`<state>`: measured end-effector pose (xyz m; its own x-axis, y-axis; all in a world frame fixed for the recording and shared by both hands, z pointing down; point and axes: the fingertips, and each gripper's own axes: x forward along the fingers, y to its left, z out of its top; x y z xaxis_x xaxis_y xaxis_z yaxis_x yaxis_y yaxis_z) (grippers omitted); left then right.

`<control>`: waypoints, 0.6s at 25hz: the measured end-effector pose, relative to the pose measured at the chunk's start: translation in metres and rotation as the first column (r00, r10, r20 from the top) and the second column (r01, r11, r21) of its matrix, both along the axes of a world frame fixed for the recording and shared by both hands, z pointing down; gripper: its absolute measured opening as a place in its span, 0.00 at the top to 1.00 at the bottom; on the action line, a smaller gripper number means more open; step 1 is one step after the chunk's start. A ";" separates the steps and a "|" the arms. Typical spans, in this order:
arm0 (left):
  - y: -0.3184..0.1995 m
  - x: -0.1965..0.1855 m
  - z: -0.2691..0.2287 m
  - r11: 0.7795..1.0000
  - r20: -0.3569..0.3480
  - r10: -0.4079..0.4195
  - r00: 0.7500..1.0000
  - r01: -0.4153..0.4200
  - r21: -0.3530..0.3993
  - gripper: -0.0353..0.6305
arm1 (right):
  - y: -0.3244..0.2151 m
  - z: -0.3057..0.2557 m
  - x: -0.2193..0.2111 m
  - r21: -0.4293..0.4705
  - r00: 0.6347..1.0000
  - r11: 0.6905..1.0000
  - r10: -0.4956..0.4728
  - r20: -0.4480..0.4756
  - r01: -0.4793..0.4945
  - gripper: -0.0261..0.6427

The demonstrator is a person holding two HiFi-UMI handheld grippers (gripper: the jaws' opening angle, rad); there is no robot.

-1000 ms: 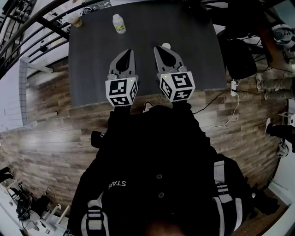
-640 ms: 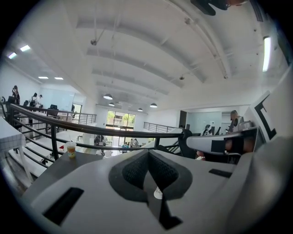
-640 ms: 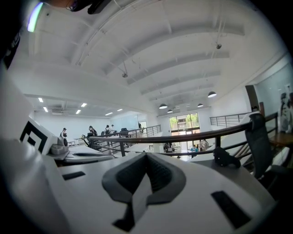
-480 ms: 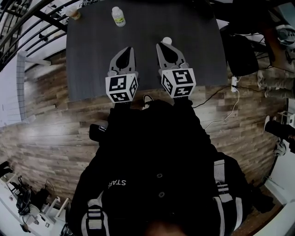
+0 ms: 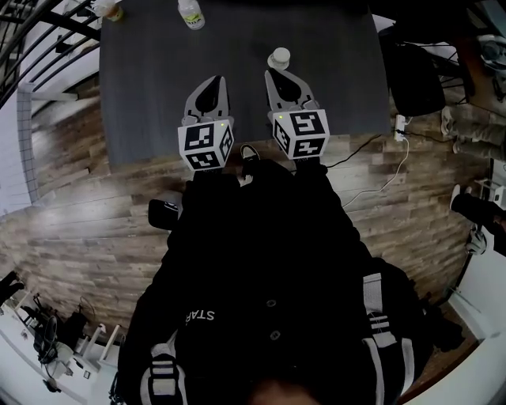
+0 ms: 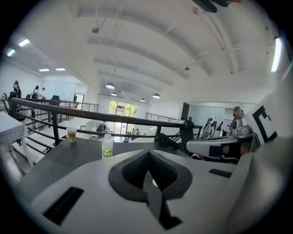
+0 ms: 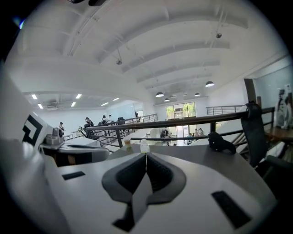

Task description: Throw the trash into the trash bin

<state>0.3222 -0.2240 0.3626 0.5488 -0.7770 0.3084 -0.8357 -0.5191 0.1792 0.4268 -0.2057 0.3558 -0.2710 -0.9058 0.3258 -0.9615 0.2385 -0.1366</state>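
A clear bottle with a green label (image 5: 190,13) (image 6: 107,147) and a cup of orange drink (image 5: 109,9) (image 6: 72,135) stand at the far left of the dark grey table (image 5: 158,95). A white round container (image 5: 278,58) sits just ahead of my right gripper (image 5: 273,73). In the right gripper view a white-capped container (image 7: 144,146) pokes up over that gripper's (image 7: 146,155) tips; which one it is I cannot tell. The cup (image 7: 127,143) stands to its left. My left gripper (image 5: 216,80) (image 6: 147,152) hovers beside the right one. Both are shut and hold nothing.
A black railing (image 5: 47,32) (image 6: 91,116) runs behind the table's far edge. A black chair (image 5: 415,87) stands to the right, with a white cable (image 5: 399,154) on the wood floor. A black object (image 7: 221,141) lies at the table's right side.
Both grippers have sunk toward the table and sit further forward over it. The white container is closer to the right tips. The bottle and cup slid toward the picture's top edge.
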 end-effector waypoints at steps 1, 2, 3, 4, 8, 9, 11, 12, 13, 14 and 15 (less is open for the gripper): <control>0.000 0.002 0.006 1.000 0.003 0.002 1.000 -0.001 -0.011 0.95 | -0.001 0.006 0.003 -0.011 1.000 1.000 0.003 -0.001 -0.003 0.94; -0.001 0.005 0.011 1.000 0.006 0.004 1.000 -0.004 -0.021 0.95 | -0.001 0.012 0.007 -0.022 1.000 1.000 0.005 -0.001 -0.006 0.94; -0.001 0.008 0.017 0.999 0.008 0.007 1.000 -0.007 -0.032 0.95 | -0.002 0.018 0.010 -0.034 1.000 0.999 0.007 -0.001 -0.007 0.94; -0.001 0.011 0.023 0.999 0.011 0.010 1.000 -0.010 -0.044 0.95 | -0.003 0.024 0.013 -0.046 1.000 0.999 0.007 -0.001 -0.007 0.94; -0.009 0.020 0.049 0.996 0.016 0.015 1.000 -0.014 -0.089 0.95 | -0.013 0.049 0.022 -0.091 1.000 0.996 0.011 -0.003 -0.011 0.94; -0.011 0.020 0.054 0.995 0.017 0.016 1.000 -0.014 -0.099 0.95 | -0.016 0.054 0.022 -0.101 1.000 0.995 0.013 -0.004 -0.014 0.94; -0.014 0.019 0.065 0.993 0.019 0.019 1.000 -0.017 -0.116 0.95 | -0.020 0.066 0.021 -0.121 1.000 0.992 0.017 -0.005 -0.017 0.94; -0.016 0.020 0.070 0.992 0.020 0.022 1.000 -0.020 -0.122 0.95 | -0.023 0.071 0.022 -0.130 1.000 0.991 0.018 -0.005 -0.018 0.94; -0.018 0.022 0.075 0.992 0.021 0.026 0.999 -0.023 -0.127 0.95 | -0.026 0.077 0.023 -0.137 1.000 0.990 0.019 -0.005 -0.020 0.94; -0.022 0.025 0.079 0.991 0.023 0.030 0.999 -0.027 -0.132 0.95 | -0.029 0.082 0.026 -0.143 1.000 0.990 0.021 -0.006 -0.021 0.94; -0.025 0.028 0.084 0.990 0.025 0.034 0.999 -0.030 -0.136 0.95 | -0.033 0.088 0.029 -0.148 1.000 0.989 0.023 -0.008 -0.024 0.94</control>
